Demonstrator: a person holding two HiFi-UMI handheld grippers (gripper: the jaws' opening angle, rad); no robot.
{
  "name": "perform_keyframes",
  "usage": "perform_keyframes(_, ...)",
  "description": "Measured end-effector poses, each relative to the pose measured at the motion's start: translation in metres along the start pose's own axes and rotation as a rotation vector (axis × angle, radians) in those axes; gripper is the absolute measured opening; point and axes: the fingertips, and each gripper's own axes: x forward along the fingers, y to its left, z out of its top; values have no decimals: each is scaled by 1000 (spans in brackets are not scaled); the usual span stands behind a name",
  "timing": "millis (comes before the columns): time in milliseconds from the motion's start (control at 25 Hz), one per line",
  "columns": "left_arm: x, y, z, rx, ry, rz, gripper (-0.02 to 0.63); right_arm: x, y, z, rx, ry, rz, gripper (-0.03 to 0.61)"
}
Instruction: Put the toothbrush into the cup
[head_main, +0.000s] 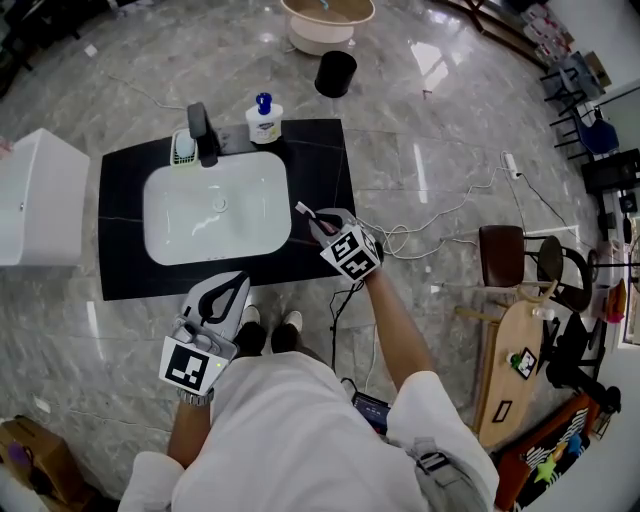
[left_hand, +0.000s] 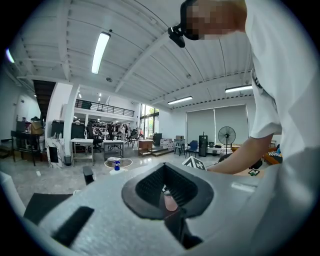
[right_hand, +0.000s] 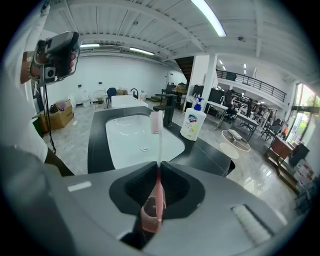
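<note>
A pink toothbrush (head_main: 307, 212) with a white bristle head sticks out of my right gripper (head_main: 320, 224), which is shut on its handle above the right edge of the black countertop (head_main: 318, 160). In the right gripper view the toothbrush (right_hand: 159, 145) stands upright between the closed jaws of the right gripper (right_hand: 159, 163), its bristles over the white sink (right_hand: 135, 142). A pale green cup (head_main: 183, 148) stands at the counter's back left, beside the black faucet (head_main: 203, 133). My left gripper (head_main: 236, 281) hovers at the counter's front edge, shut, holding nothing that I can see; the left gripper (left_hand: 165, 167) points up into the room.
A white soap bottle (head_main: 264, 120) with a blue pump stands behind the sink (head_main: 215, 208). On the floor are a black bin (head_main: 335, 73), a white box (head_main: 35, 195) at the left, cables (head_main: 430, 225) and a brown stool (head_main: 505, 255) at the right.
</note>
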Motion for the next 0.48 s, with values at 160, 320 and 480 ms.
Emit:
perform_keyframes(160, -3, 2, -1, 5, 3, 11, -1, 4, -2, -1, 7, 5, 2, 38)
perform_keyframes(320, -7, 2, 1, 1, 0, 24, 0, 2, -4, -1, 12, 12, -21, 40)
perform_keyframes(480, -9, 2, -1, 0, -1, 27, 0, 0, -5, -3, 9, 23, -39, 41)
